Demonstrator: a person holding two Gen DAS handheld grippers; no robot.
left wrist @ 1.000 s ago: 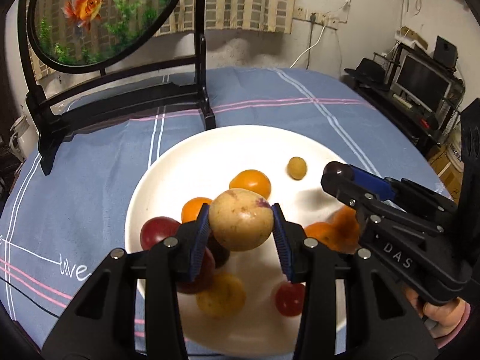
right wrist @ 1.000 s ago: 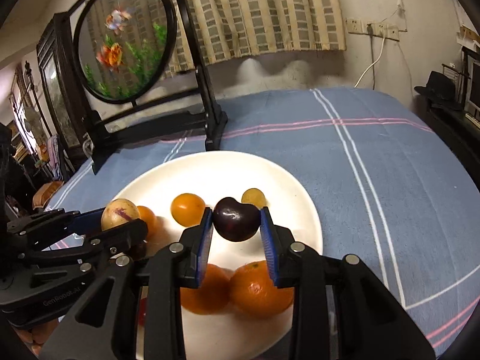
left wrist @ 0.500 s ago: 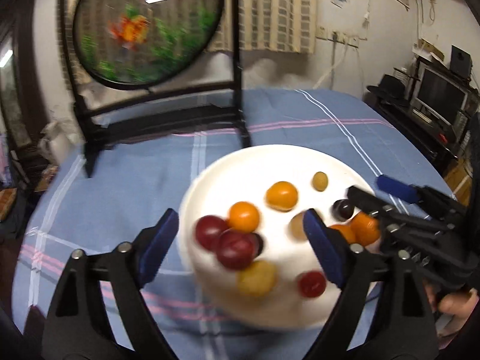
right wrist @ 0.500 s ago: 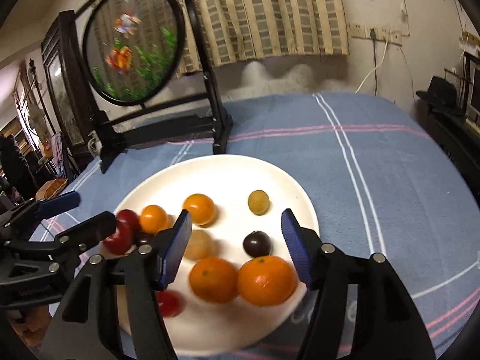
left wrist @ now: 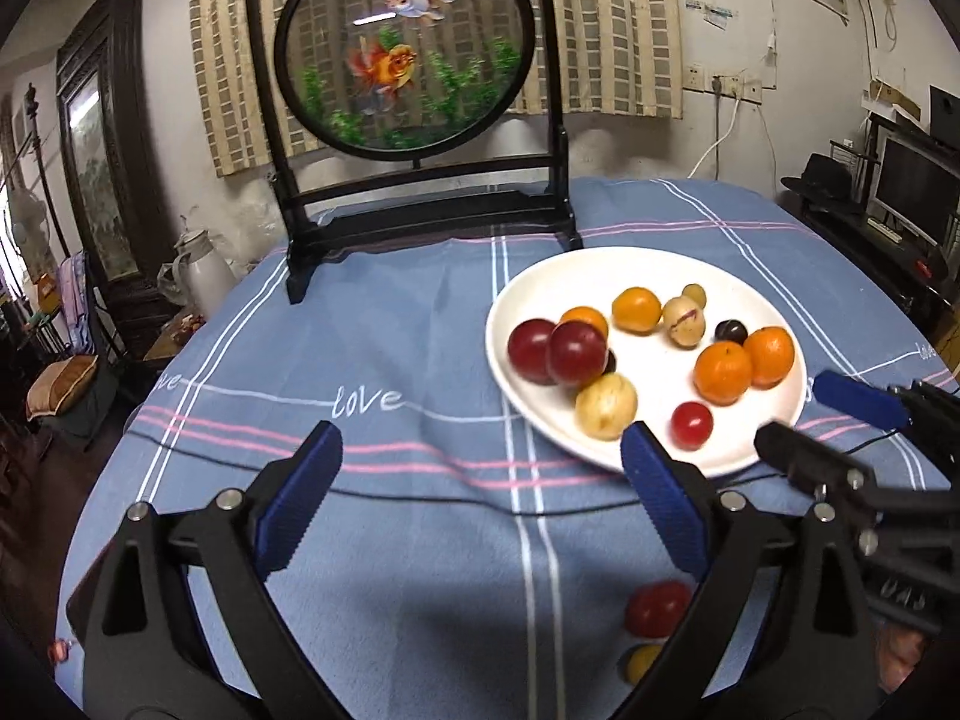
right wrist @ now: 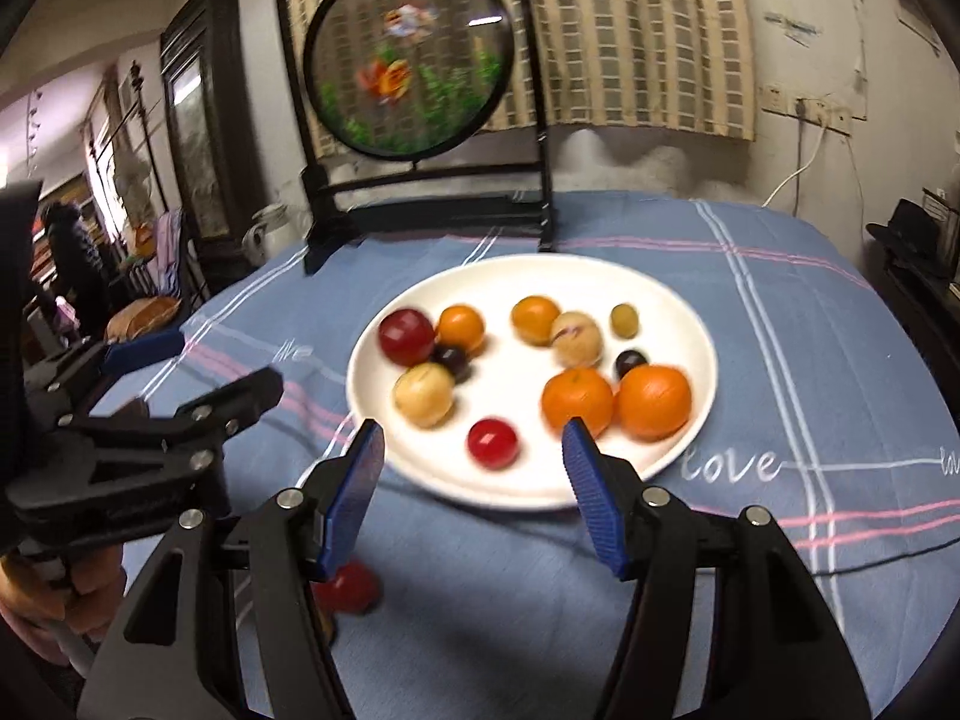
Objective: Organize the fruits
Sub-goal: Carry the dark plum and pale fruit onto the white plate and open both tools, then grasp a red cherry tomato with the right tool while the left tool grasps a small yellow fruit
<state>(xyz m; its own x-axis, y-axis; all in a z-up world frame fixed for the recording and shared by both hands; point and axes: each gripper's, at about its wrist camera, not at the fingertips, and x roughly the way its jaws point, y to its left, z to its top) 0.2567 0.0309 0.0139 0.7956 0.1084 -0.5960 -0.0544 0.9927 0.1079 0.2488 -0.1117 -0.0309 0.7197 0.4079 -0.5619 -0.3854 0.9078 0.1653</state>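
A white plate (left wrist: pixel 600 276) (right wrist: pixel 678 324) on the blue cloth holds several fruits: two oranges (left wrist: pixel 723 372) (right wrist: pixel 653 401), red plums (left wrist: pixel 576 353) (right wrist: pixel 405 333), yellow fruits, a dark cherry (left wrist: pixel 730 331) and a red tomato (left wrist: pixel 691 425) (right wrist: pixel 492 443). A red tomato (left wrist: pixel 657 608) (right wrist: pixel 348 587) and a small yellow fruit (left wrist: pixel 642 660) lie on the cloth near the front. My left gripper (left wrist: pixel 480 501) is open and empty, left of the plate. My right gripper (right wrist: pixel 474 495) is open and empty, just before the plate's near rim.
A round goldfish screen on a black stand (left wrist: pixel 414 204) (right wrist: pixel 420 210) stands at the back of the table. A thin black cable (left wrist: pixel 420 495) crosses the cloth. A monitor and shelves (left wrist: pixel 912 192) stand off the right edge.
Both grippers let go of their fruits, the yellow one and the dark cherry, onto the plate, opened wide and pulled back toward the table's front.
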